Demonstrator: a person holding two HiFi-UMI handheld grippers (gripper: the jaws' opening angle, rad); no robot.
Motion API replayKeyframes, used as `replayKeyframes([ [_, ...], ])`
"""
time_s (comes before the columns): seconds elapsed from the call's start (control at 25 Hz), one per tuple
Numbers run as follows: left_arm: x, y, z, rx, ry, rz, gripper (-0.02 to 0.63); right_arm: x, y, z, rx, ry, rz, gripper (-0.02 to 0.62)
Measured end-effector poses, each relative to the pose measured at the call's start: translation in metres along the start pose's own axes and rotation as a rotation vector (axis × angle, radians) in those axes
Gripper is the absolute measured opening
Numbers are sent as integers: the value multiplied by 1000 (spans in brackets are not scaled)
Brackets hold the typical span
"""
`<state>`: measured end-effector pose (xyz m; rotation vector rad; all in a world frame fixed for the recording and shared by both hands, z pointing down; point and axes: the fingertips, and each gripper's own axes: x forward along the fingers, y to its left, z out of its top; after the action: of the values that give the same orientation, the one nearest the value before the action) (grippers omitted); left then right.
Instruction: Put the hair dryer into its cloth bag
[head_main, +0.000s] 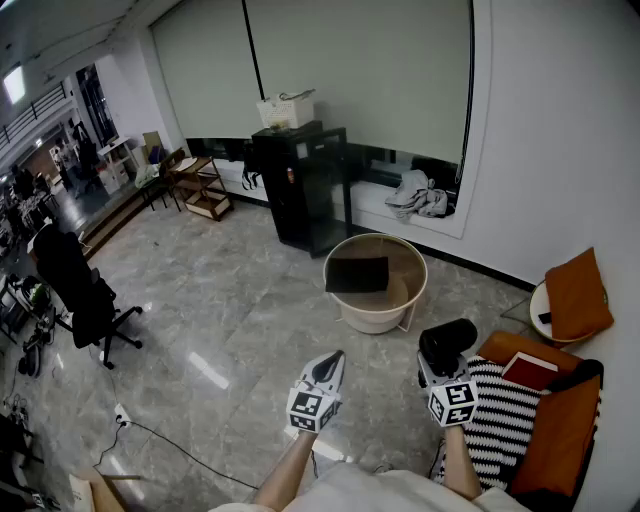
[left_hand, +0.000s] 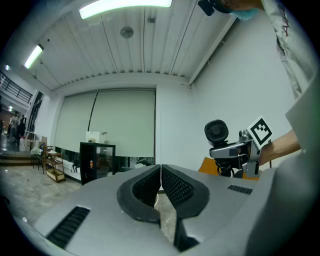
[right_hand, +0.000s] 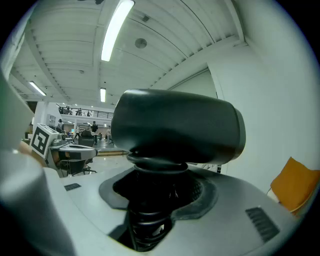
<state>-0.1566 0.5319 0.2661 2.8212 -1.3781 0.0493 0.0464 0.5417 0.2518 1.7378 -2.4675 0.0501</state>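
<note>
The black hair dryer (head_main: 447, 342) sits at 4 o'clock, its handle clamped in the right gripper (head_main: 440, 373) and its barrel level. The flat black cloth bag (head_main: 357, 274) lies at the dryer's 11 o'clock.

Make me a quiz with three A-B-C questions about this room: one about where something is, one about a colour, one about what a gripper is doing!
1. Where is the black cloth bag?
A) on the floor
B) on the round beige table
C) hanging on the wall

2. What colour is the hair dryer?
A) pink
B) white
C) black

3. How is the left hand-held gripper?
A) shut, holding nothing
B) wide open
C) squeezing the hair dryer

Answers:
1 B: the head view shows the bag lying flat on the tabletop.
2 C: its barrel looks black in all views.
3 A: the left gripper view shows its jaws meeting with nothing between them.
</note>
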Motion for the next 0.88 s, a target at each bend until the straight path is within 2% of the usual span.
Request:
replayKeyframes([
  [0.48, 6, -10, -10, -1, 34, -8, 31, -3, -4, -2, 3, 4, 15, 207],
  [0.88, 28, -29, 8, 23, 25, -17, 31, -17, -28, -2, 35, -9, 26, 207],
])
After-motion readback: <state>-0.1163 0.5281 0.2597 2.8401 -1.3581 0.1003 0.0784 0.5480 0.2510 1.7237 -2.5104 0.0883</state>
